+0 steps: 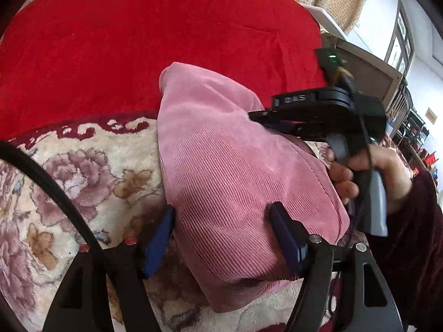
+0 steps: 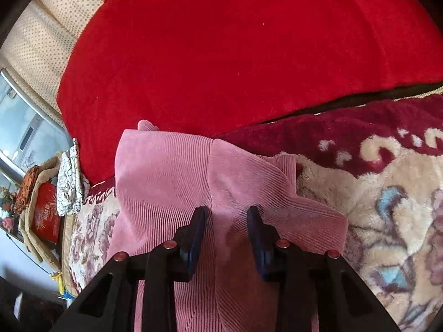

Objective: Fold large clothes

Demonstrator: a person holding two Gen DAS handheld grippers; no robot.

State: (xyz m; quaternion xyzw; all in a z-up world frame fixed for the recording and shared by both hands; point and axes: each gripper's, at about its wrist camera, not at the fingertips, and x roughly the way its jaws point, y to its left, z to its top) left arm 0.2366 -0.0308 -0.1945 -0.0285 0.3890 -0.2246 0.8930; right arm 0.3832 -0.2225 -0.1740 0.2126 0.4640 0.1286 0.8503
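Note:
A pink corduroy garment [image 1: 221,171] lies folded in a long bundle on a floral plush blanket [image 1: 83,171]; it also shows in the right wrist view [image 2: 171,171]. My left gripper [image 1: 221,213] is open, its blue fingers [image 1: 160,235] straddling the bundle's near part. My right gripper [image 2: 227,215] is open over the garment, its blue fingers [image 2: 198,229] either side of a fold. From the left wrist view the right gripper [image 1: 265,120] reaches onto the garment's far side, held by a hand.
A large red cushion or blanket [image 1: 152,41] lies behind the garment, also in the right wrist view [image 2: 235,49]. The floral blanket [image 2: 373,193] spreads right. A box with a red bag [image 2: 45,215] and clutter stand at the left edge. Furniture [image 1: 371,74] is at the right.

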